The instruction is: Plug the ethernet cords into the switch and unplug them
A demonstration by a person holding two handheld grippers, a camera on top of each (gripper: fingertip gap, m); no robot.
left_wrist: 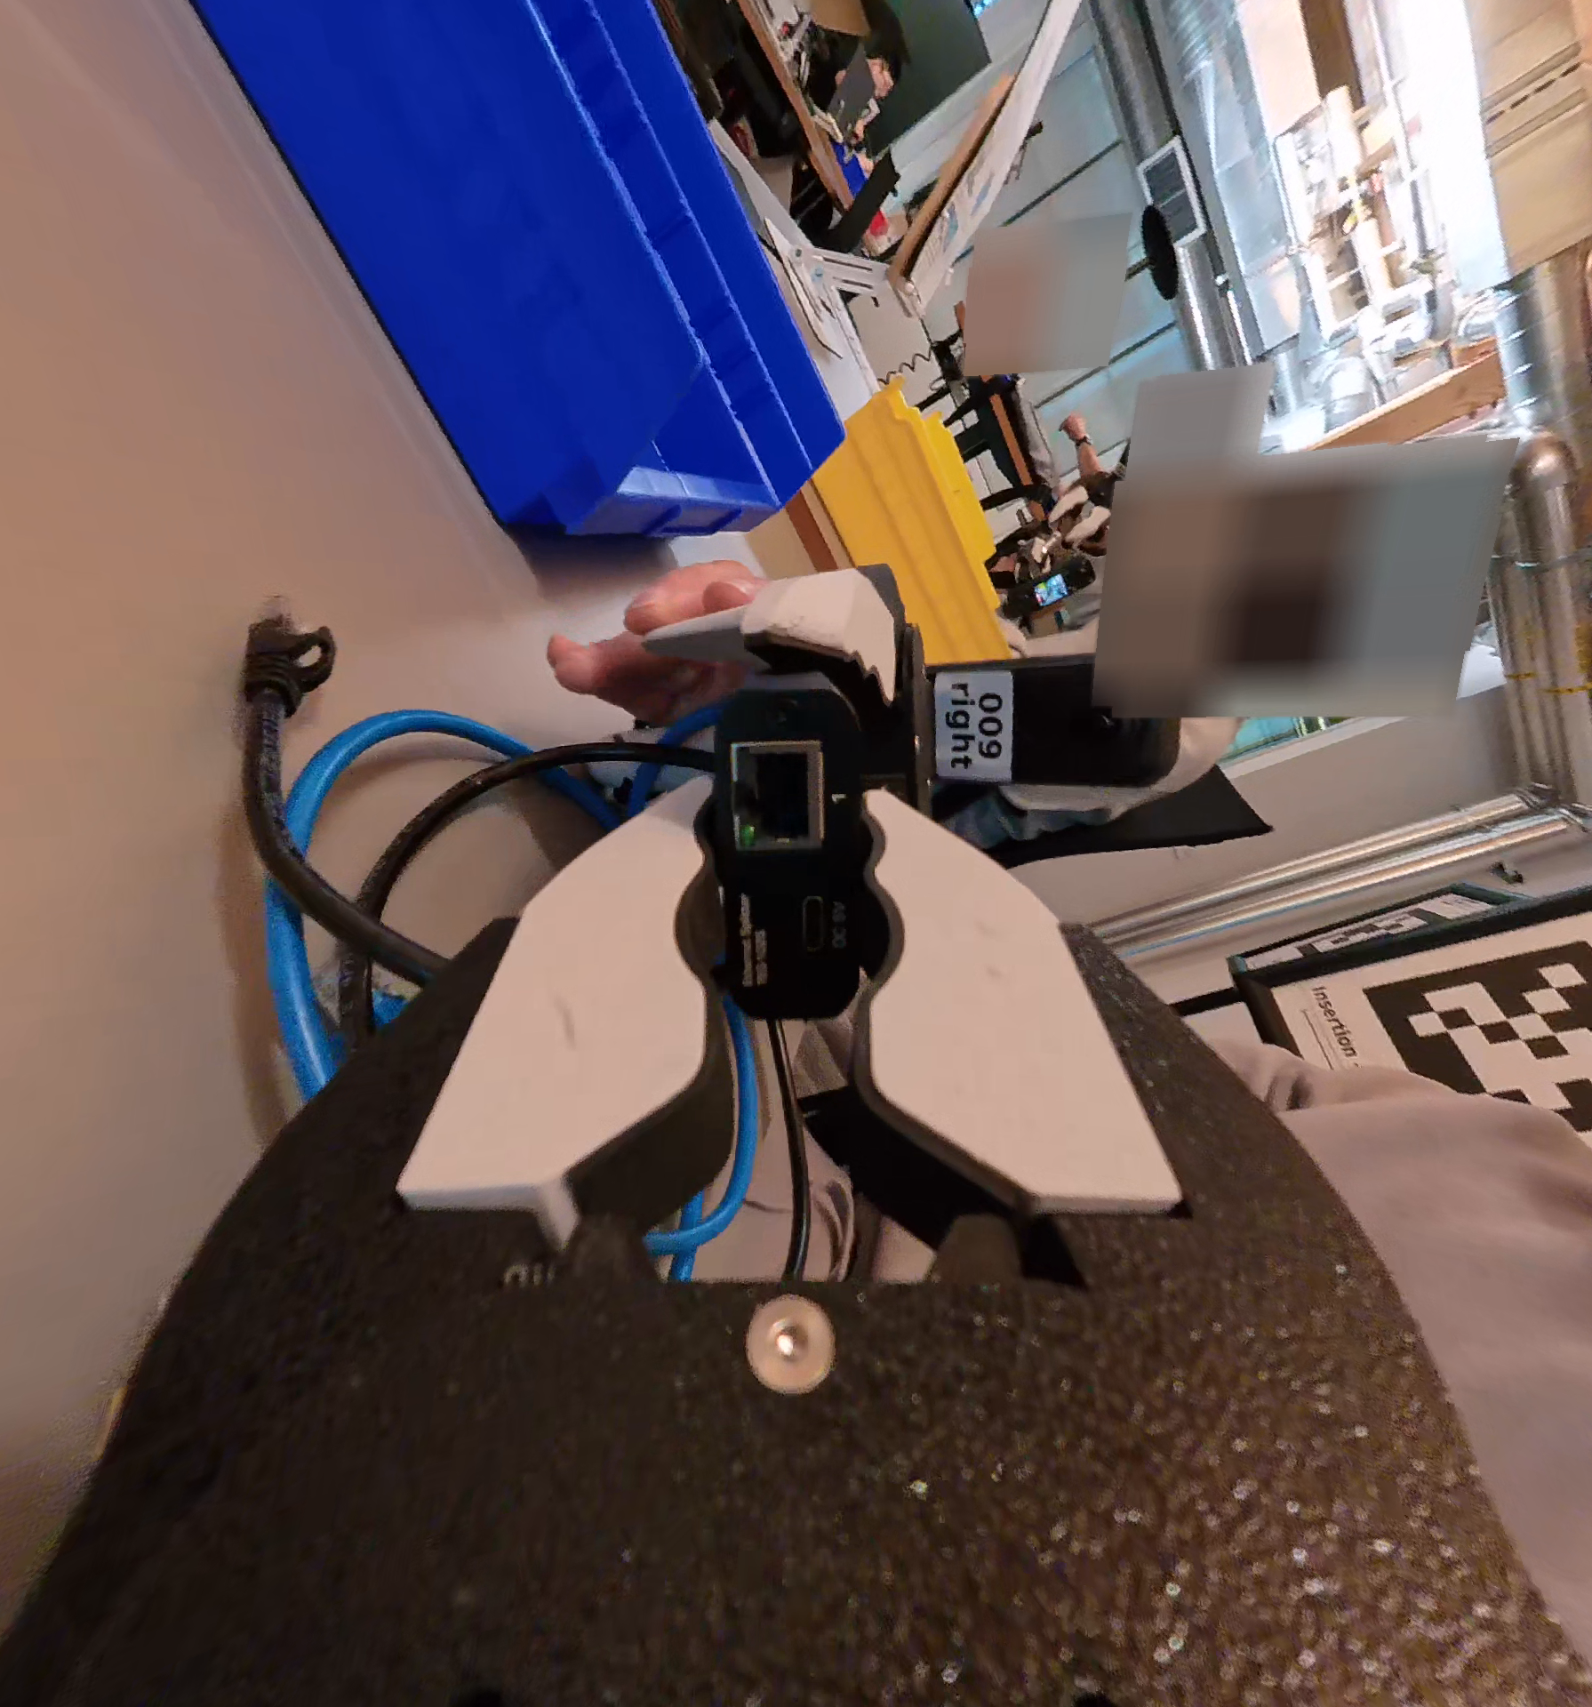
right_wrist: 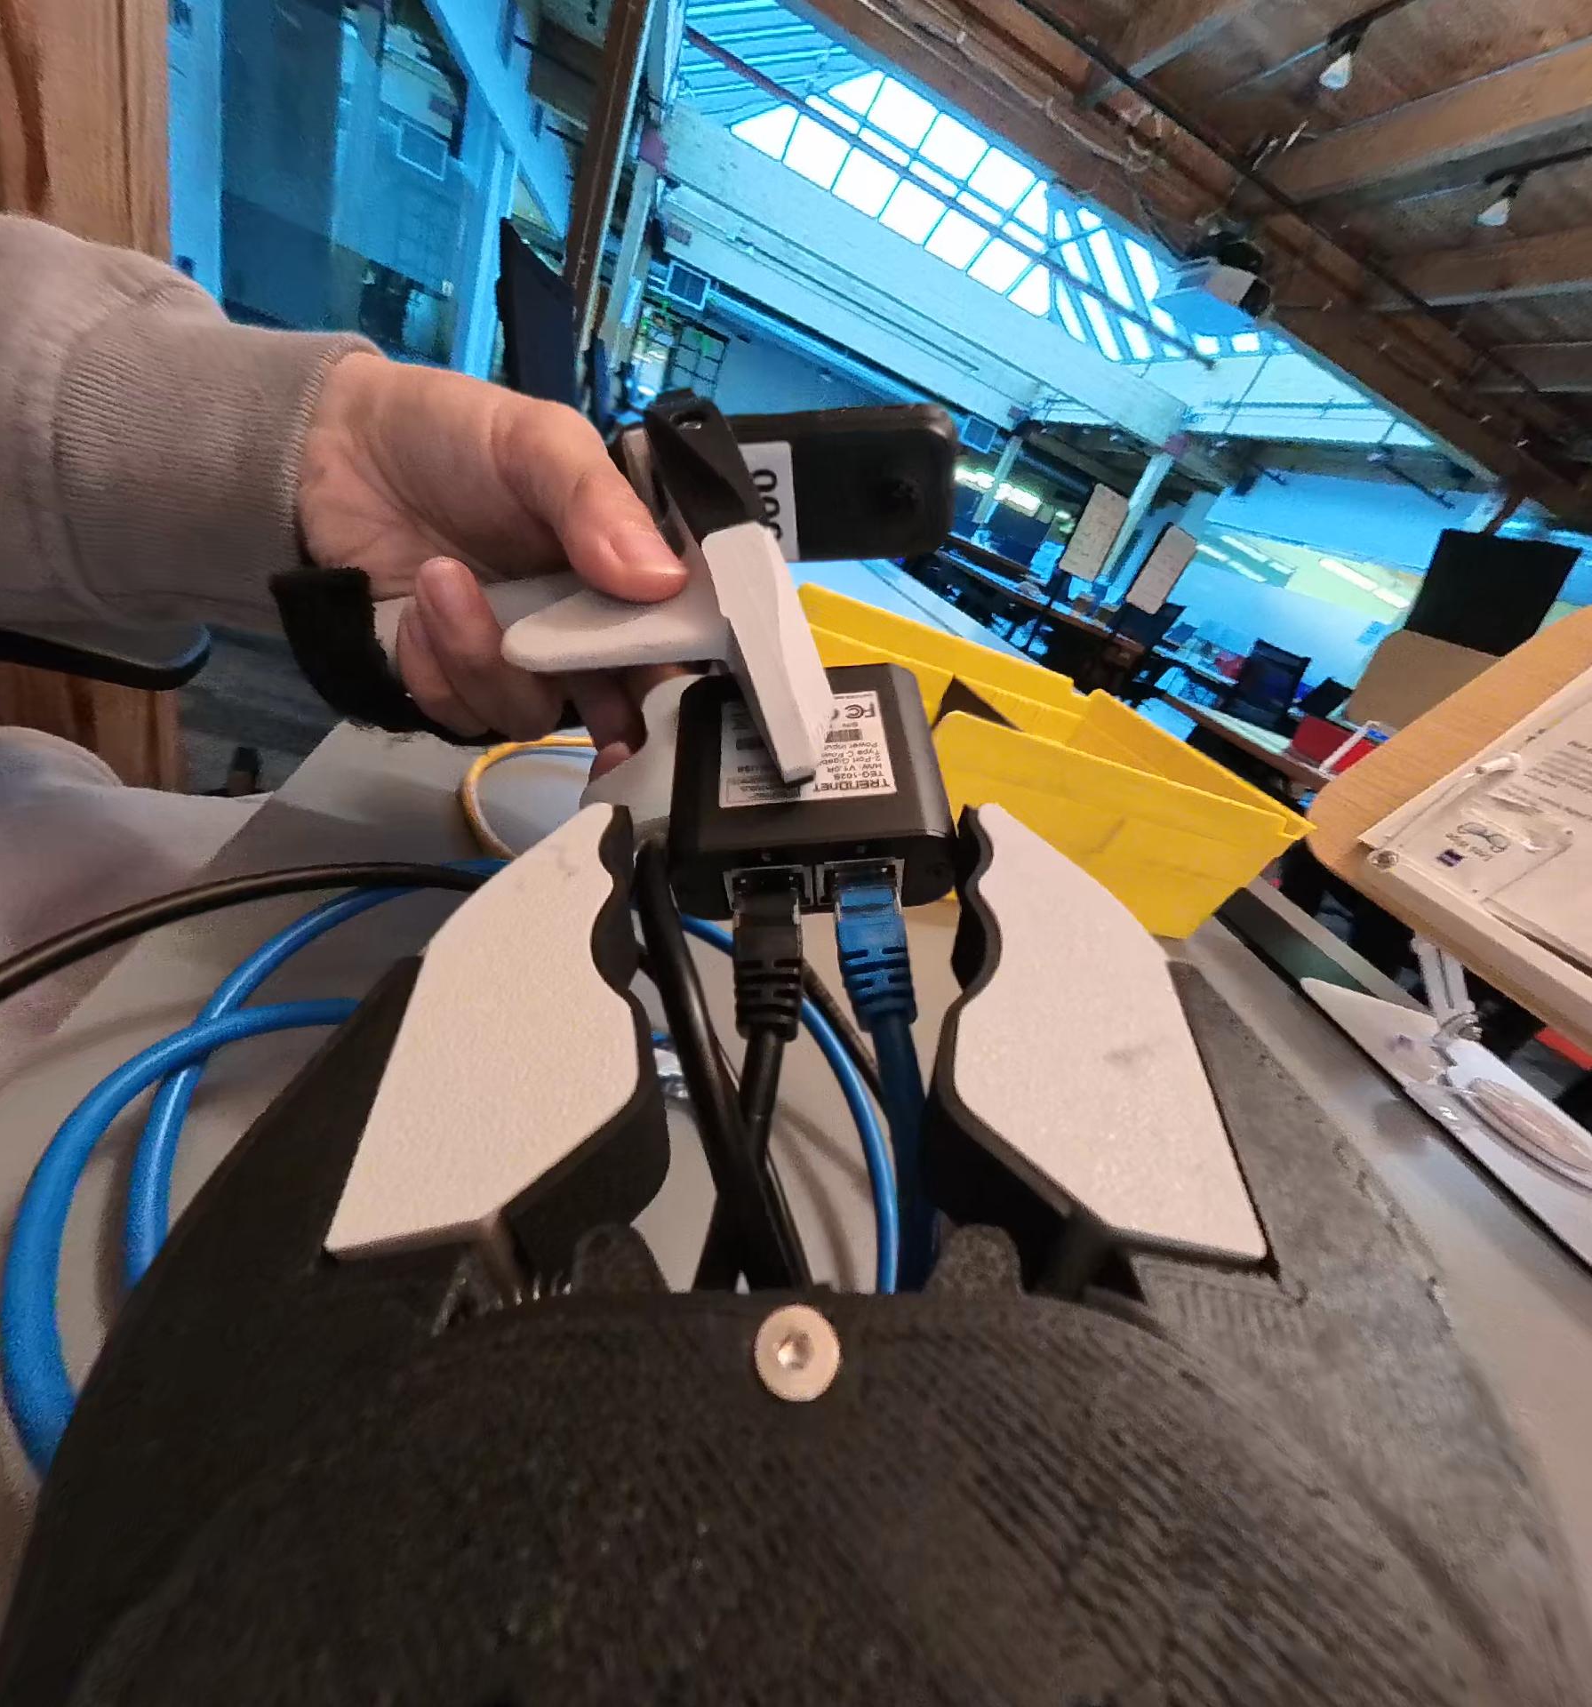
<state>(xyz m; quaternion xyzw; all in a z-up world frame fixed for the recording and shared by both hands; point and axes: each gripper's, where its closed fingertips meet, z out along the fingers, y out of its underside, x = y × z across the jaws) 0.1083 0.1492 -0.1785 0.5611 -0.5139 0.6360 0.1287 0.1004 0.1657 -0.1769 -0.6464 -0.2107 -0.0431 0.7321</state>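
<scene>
Switch, a small black box, is held up above the table between the two tongs. In the left wrist view, the left gripper is closed on it, with a grey finger pressed to each side. One empty port and a small slot can be seen on the end that faces this camera. In the right wrist view, the right gripper is spread wide, and nothing is held by it; its tips sit just beside the near end of the switch. Two cords are plugged into that near end: a black cord on the left and a blue cord on the right. Loops of blue cable are piled on the table below. A loose black plug lies on the table, far to the left. A person's hand is wrapped around the handle of the left gripper. A blue bin and a yellow bin are seen farther away.
</scene>
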